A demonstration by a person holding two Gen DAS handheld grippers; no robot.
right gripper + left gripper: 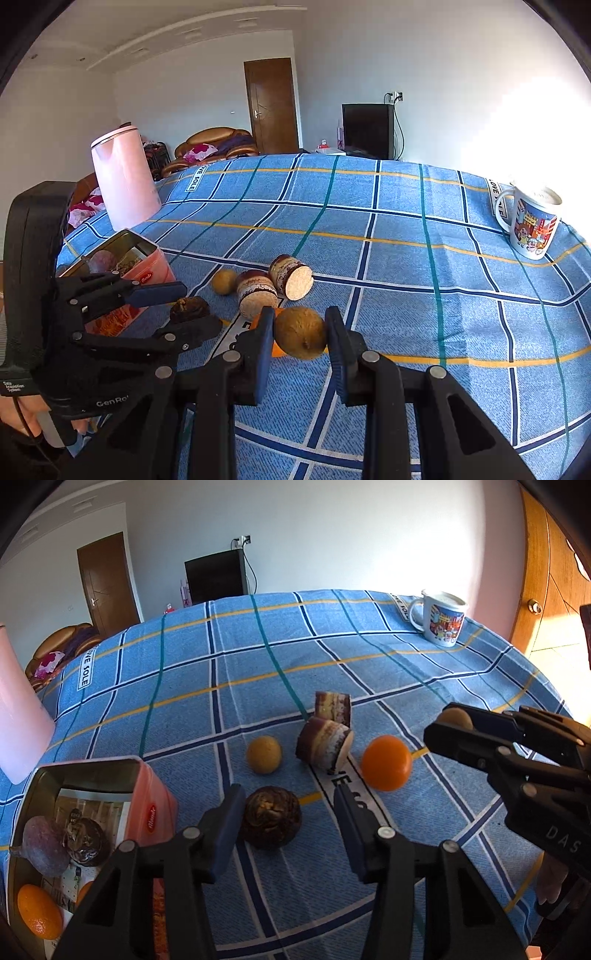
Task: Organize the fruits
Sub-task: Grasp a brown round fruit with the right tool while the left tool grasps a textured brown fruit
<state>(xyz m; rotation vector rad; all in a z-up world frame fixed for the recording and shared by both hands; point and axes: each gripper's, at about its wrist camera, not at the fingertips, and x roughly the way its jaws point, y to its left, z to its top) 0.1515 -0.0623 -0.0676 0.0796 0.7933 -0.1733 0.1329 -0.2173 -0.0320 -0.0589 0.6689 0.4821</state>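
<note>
My left gripper (290,810) is open around a dark brown wrinkled fruit (270,817) on the blue checked cloth; the jaws stand apart from it. My right gripper (300,332) is shut on a tan round fruit (300,333), also seen in the left wrist view (455,719). An orange (386,762), a small yellow fruit (263,755) and two brown sugarcane pieces (324,746) lie on the cloth. An open tin box (88,775) at the left holds a purple fruit (44,845), a dark fruit (85,842) and an orange (38,910).
A pink kettle (123,177) stands at the table's far left behind the tin. A printed white mug (532,225) stands at the far right near the table edge. The other hand-held gripper body (92,332) is close on the left.
</note>
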